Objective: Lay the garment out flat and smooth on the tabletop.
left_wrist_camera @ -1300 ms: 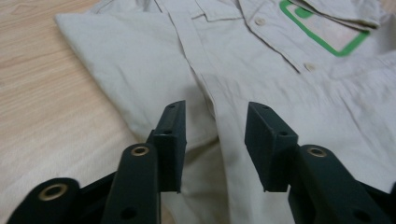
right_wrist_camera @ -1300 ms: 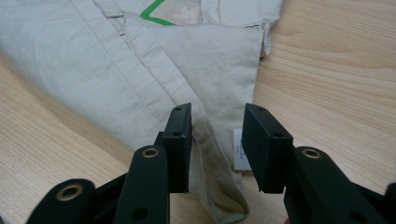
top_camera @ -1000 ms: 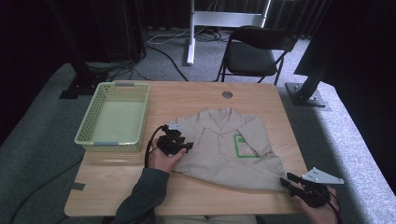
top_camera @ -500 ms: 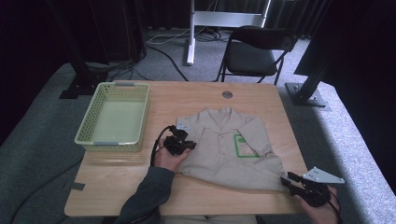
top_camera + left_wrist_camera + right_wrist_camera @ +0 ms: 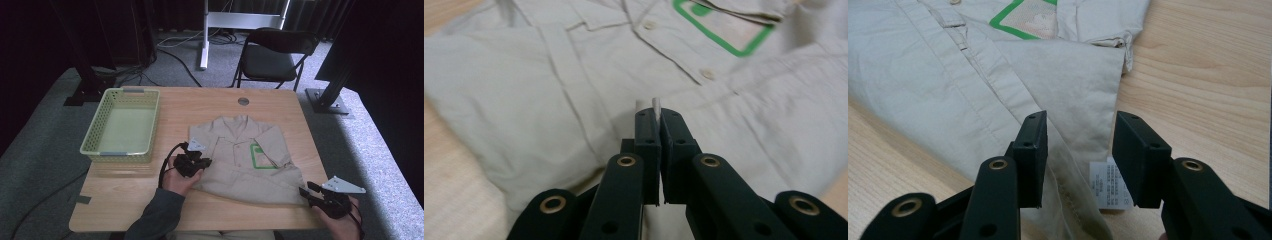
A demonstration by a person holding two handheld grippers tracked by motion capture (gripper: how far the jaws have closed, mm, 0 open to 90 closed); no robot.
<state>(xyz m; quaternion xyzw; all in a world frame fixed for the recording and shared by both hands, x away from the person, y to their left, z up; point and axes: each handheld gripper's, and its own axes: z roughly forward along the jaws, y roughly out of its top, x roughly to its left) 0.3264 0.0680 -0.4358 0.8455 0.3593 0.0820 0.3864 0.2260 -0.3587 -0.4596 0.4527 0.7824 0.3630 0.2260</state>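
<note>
The light over my table [image 5: 240, 115] is soft and a bit dim, and the room behind is almost black. Up close, my shirt [image 5: 574, 75] looks blurry at the far edges. My shadows are faint.

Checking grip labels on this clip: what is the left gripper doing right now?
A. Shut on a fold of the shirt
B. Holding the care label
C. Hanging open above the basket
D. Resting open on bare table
A: in the left gripper view the left gripper has its jaws closed together with a thin fold of the shirt pinched between them; the high view shows it at the shirt's left edge, away from the basket.
</note>
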